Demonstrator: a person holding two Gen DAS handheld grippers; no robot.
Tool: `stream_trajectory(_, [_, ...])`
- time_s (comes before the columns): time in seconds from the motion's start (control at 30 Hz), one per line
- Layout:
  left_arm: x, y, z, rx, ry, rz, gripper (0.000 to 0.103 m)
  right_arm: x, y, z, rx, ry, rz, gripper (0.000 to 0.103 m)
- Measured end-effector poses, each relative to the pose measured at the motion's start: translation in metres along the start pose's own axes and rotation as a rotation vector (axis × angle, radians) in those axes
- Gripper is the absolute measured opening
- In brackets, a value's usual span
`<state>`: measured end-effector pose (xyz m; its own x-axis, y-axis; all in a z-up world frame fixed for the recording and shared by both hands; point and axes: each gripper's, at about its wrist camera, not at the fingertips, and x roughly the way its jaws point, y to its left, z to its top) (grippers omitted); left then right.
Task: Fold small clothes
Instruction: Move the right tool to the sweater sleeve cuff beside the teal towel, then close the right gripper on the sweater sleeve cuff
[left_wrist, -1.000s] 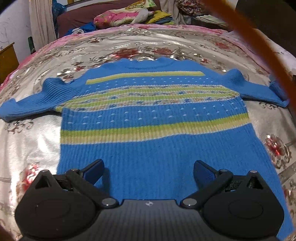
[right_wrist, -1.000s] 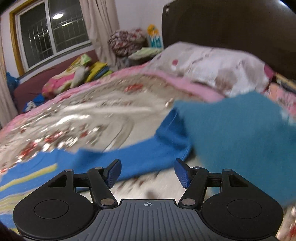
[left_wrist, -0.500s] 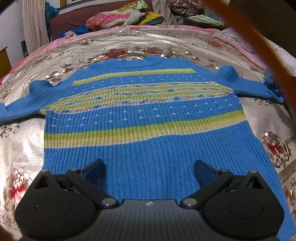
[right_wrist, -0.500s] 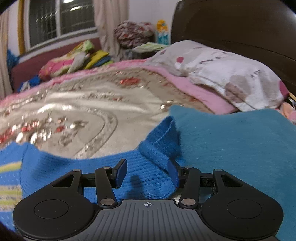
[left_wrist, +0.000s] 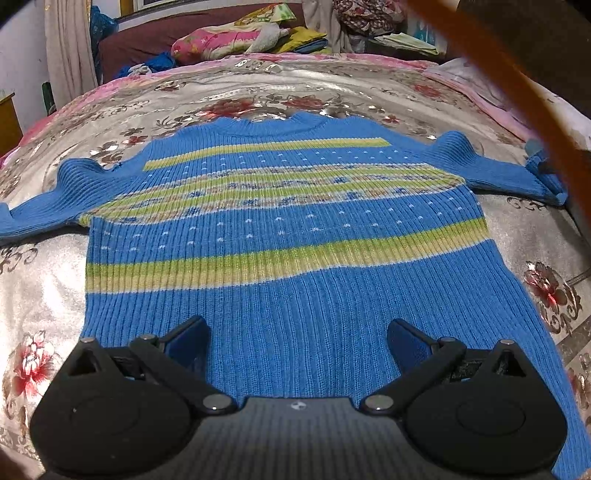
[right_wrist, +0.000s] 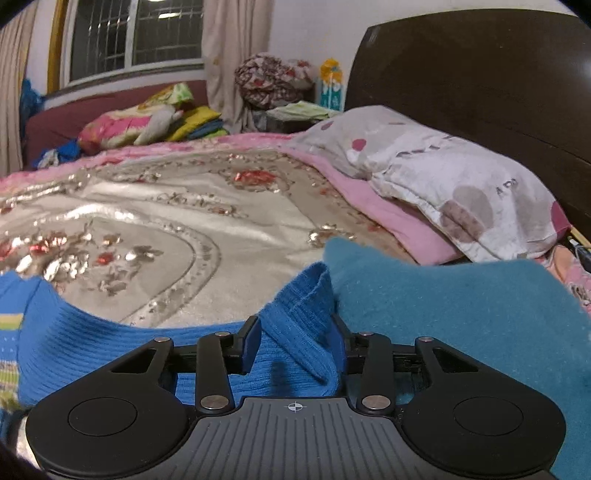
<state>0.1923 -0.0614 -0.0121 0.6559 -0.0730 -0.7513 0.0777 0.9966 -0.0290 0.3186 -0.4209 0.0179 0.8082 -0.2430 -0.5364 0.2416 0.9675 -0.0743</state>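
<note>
Blue ribbed knit, striped in lime and pale yellow, the small sweater (left_wrist: 288, 236) lies flat and face up on the bed (left_wrist: 37, 295), sleeves spread to either side, a layout that looks meant to make the sleeves easy to fold in first. The left tool (left_wrist: 297, 332) hovers over the hem with its jaws spread wide and nothing between them, probably waiting to pin or lift the lower edge. The right tool (right_wrist: 293, 347) has just been closing its jaws around the cuff of the right sleeve (right_wrist: 299, 332); both pads (right_wrist: 251, 343) sit against the bunched knit, so I judge it gripped, ready to carry that sleeve across the body. A teal cloth (right_wrist: 461, 325) lies just beside the cuff. The bedspread is shiny silver-grey satin with red flowers and a pink border, likely slippery under wool. A spotted pillow (right_wrist: 443, 184) rests against a dark headboard (right_wrist: 480, 81); beyond are piled bedding (right_wrist: 147, 118), curtains and a barred window (right_wrist: 129, 37)
</note>
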Motion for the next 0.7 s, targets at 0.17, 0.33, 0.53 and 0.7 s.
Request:
stream_trajectory(0.17, [0.000, -0.001, -0.002, 0.001, -0.010, 0.001, 0.103, 0.013, 0.004, -0.007, -0.019, 0.052, 0.001, 0.035])
stream_trajectory(0.33, [-0.001, 0.000, -0.004, 0.005, -0.027, -0.002, 0.103, 0.019, -0.001, -0.003, 0.017, 0.052, -0.004, 0.035])
stream_trajectory(0.53, [-0.001, 0.000, -0.005, 0.006, -0.034, -0.005, 0.103, 0.022, 0.004, -0.008, 0.007, 0.086, 0.000, 0.010])
stream_trajectory(0.7, [-0.002, 0.002, -0.005, 0.012, -0.031, -0.021, 0.103, 0.008, -0.008, 0.002, 0.161, 0.069, 0.094, 0.005])
